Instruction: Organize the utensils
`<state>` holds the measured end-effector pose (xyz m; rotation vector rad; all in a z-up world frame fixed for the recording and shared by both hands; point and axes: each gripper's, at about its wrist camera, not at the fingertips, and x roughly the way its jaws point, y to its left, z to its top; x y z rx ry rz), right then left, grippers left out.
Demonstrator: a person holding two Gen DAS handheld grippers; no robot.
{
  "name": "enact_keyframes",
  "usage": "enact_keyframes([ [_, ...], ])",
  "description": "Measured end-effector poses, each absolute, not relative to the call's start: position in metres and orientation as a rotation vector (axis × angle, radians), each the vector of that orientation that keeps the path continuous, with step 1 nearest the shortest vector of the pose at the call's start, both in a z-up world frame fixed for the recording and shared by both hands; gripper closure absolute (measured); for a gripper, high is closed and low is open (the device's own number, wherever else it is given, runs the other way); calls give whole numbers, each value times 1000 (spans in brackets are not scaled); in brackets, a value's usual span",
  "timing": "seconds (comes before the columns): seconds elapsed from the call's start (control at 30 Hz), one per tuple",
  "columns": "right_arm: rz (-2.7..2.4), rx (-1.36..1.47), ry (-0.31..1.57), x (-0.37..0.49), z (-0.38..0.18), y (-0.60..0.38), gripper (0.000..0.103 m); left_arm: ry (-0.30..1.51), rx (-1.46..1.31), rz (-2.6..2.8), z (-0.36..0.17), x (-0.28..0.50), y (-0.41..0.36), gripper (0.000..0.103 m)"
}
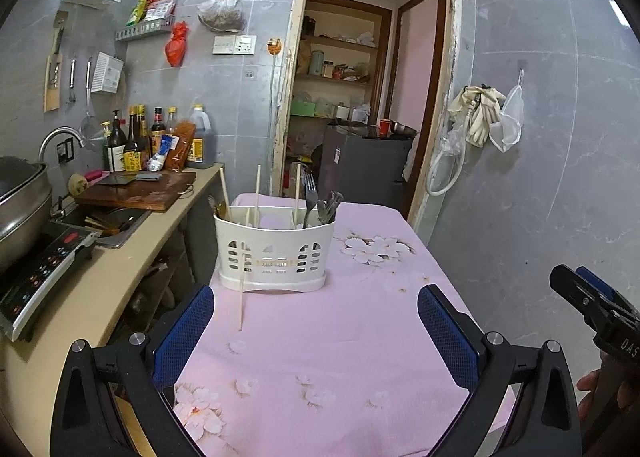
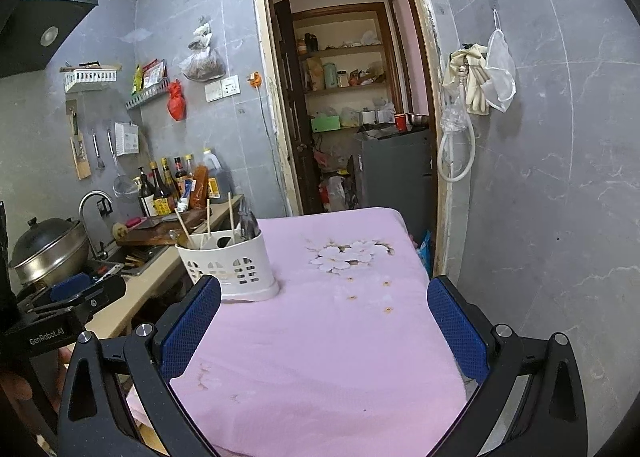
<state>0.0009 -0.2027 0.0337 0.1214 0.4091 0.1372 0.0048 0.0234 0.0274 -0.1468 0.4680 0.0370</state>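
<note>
— Where is the loose chopstick [image 1: 241,289] sitting for you?

— I'm seeing it on the pink tablecloth [image 1: 340,337], ahead of my left gripper [image 1: 316,331] and just inside its left blue pad [image 1: 184,337]. Its long axis is running nearly straight away from me; the far end is leaning up against the front wall of the white utensil caddy [image 1: 276,253], the near end is resting on the cloth.

— And the grippers?

— I'm holding both spread wide, with nothing between the pads. The right gripper [image 2: 324,333] is hovering over the cloth, with the caddy [image 2: 228,265] ahead to its left, just past its left pad.

— What's standing in the caddy?

— Chopsticks [image 1: 258,193] are sticking upright in the left and middle compartments, and a fork [image 1: 310,197] with other metal cutlery is standing in the right one.
</note>
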Motion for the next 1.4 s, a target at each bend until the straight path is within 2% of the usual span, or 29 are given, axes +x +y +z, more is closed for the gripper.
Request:
enact_keyframes([
  [0.4,129,120,390,-23,41,-192,1,433,-189,65,27,-14,37,1],
  [1.4,144,153,440,-13,28,-198,1,452,-180,55,27,-12,27,1],
])
